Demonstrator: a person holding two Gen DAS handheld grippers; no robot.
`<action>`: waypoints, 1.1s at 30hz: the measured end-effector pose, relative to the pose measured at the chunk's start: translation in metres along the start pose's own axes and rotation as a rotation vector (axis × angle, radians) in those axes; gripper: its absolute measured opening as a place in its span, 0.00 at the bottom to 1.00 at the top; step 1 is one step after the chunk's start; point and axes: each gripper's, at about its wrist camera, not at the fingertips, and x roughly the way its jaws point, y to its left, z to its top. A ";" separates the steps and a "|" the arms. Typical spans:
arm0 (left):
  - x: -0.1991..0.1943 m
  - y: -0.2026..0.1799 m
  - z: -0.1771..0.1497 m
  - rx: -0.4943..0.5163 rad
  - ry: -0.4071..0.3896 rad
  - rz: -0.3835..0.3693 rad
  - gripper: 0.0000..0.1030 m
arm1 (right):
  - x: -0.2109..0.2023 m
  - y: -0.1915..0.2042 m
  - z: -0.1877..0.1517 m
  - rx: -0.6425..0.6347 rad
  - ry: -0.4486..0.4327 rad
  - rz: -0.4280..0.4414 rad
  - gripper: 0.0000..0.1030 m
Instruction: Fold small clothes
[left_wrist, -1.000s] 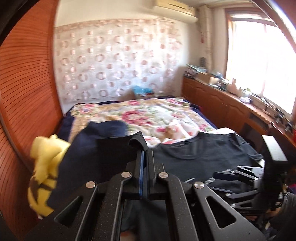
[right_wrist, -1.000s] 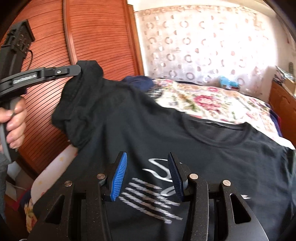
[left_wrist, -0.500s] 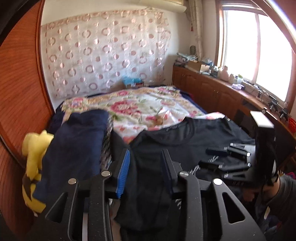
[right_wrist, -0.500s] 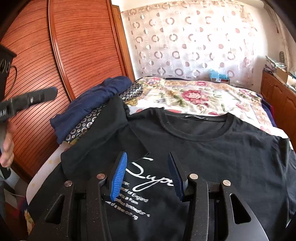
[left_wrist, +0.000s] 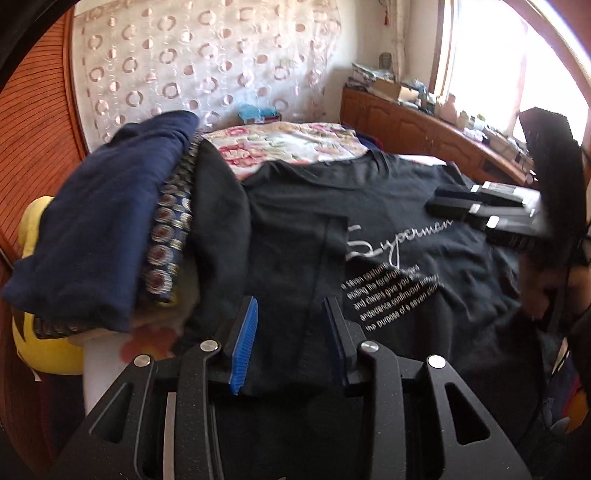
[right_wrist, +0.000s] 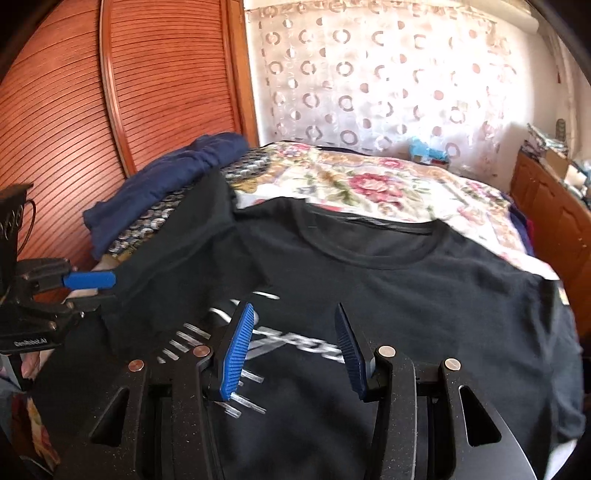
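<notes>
T-shirt (left_wrist: 388, 221) sleeve, pinched a second ago, now lies folded inward ahead of the left gripper (left_wrist: 290, 339), both grippers' fingers spread: first fold done.

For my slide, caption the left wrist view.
Open left tool poised over a black T-shirt spread on the bed.

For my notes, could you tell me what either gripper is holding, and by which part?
Nothing: the left gripper and right gripper are both open above the black T-shirt.
</notes>
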 end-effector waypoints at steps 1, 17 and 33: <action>0.003 -0.004 -0.001 0.004 0.006 -0.014 0.36 | -0.007 -0.009 -0.002 0.006 0.000 -0.020 0.46; 0.035 -0.019 -0.005 0.040 0.082 -0.010 0.37 | -0.098 -0.168 -0.075 0.211 0.066 -0.380 0.46; 0.039 -0.030 -0.005 0.099 0.089 -0.021 0.52 | -0.134 -0.175 -0.107 0.362 0.154 -0.402 0.47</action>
